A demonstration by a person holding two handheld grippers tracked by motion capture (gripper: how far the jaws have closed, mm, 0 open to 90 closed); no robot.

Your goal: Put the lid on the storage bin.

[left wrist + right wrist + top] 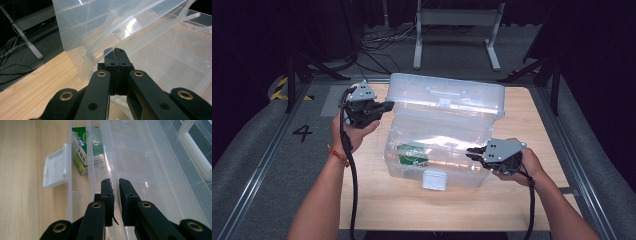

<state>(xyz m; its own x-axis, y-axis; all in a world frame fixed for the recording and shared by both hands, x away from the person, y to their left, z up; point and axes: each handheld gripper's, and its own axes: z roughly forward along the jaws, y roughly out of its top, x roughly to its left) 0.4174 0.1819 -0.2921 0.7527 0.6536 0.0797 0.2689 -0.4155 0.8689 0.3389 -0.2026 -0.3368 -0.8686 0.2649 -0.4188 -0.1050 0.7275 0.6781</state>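
A clear plastic storage box point(462, 172) stands on the wooden table point(412, 210) with its lid point(447, 95) swung up behind it. A green carton point(412, 154) point(81, 152) lies inside at the front left. My left gripper point(387, 106) point(117, 53) is shut with nothing in it, its tips against the lid's left edge point(82, 50). My right gripper point(472, 152) point(116, 185) is at the box's right end, jaws nearly together with the thin clear rim point(110, 167) between them.
A white latch point(434, 179) point(56, 167) hangs on the box's front wall. Beyond the table stand a grey metal frame point(457, 17) and loose cables point(377, 42) on the floor. Bare wood lies in front of the box and to its left.
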